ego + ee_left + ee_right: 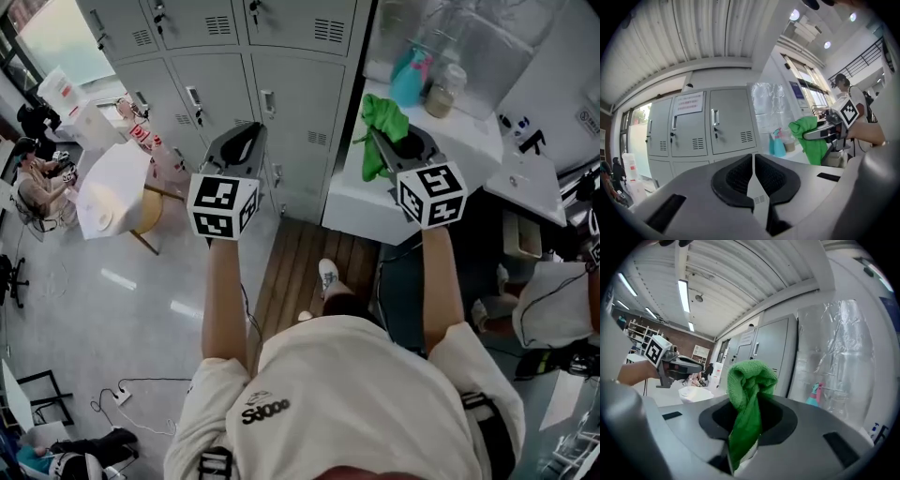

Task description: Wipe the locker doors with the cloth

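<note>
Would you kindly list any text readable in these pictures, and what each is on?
"S8000", uncertain, on the back of the person's shirt.
Paper notice on a locker door: too blurred to read.
Red print on the white box: too small to read.

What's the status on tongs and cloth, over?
Left tongs shut, empty. Right tongs shut on green cloth. Cloth not touching locker doors. Nothing seen in the way.
</note>
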Demonstrator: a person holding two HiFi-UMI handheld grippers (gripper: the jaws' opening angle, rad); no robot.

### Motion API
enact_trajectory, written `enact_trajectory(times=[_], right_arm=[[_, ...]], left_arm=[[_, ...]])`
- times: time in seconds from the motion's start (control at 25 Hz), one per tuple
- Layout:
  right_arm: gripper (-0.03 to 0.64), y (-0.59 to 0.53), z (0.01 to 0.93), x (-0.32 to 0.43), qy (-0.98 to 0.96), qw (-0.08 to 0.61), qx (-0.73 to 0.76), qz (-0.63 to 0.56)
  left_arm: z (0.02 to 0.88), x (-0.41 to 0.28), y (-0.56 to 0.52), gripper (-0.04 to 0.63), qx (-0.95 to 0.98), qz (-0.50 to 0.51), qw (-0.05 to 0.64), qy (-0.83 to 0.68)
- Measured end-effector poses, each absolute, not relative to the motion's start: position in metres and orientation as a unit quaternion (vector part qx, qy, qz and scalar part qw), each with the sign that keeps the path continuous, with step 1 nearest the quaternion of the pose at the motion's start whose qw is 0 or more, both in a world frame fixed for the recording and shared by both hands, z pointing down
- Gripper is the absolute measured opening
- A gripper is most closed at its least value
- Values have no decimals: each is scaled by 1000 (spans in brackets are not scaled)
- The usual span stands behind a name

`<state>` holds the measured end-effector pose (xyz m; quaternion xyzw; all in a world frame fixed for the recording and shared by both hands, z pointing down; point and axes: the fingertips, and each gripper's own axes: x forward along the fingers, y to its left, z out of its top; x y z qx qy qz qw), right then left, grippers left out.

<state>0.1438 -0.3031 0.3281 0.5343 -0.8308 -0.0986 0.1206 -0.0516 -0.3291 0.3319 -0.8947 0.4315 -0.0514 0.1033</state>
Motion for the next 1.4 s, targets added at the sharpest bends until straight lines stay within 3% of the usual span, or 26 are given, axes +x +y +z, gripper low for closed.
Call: enact_trajectory(times=[0.44,1.4], right_arm=[[86,-245,314,124,-836,116,522,-125],[86,-259,328,110,-859,120,486,-108]], left_arm=[[309,-43,-278,32,-904,-42,131,405],[308,-29,-282,32,-900,-48,135,411]])
